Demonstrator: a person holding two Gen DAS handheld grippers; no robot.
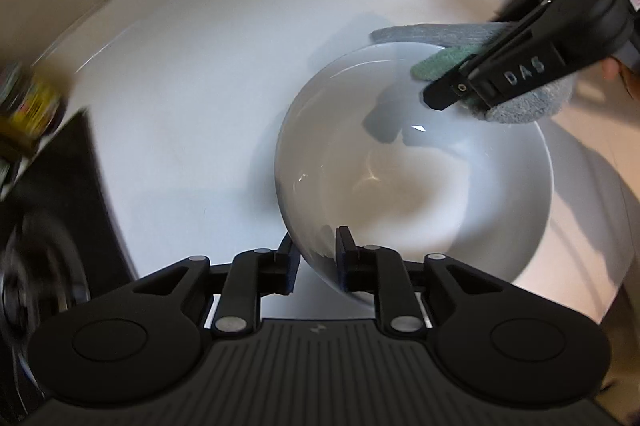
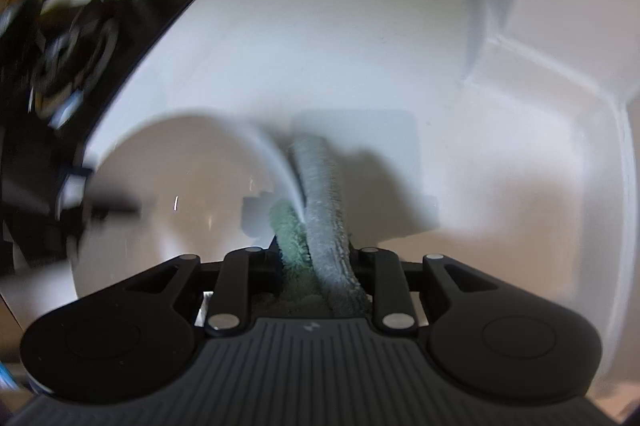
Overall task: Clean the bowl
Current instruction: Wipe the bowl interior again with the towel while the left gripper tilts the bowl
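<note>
Pinching the near rim at the bottom of the frame, the left gripper [image 1: 316,258] holds the white bowl [image 1: 416,186] tilted, its mouth opened toward the camera. Farther up, the folded grey-green cloth [image 1: 436,62] is clamped by the right gripper [image 1: 460,94] astride the far rim, over the white sink [image 1: 192,86].

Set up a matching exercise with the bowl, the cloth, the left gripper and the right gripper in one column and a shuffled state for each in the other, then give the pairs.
Things:
1. bowl
2. cloth
3. left gripper
4. right gripper

States:
A. shut on the cloth
B. white, empty, tilted above the countertop
C. folded over the bowl's rim, green part inside, grey part outside
D. fingers either side of the bowl's near rim

Pairs: 1-B, 2-C, 3-D, 4-A
</note>
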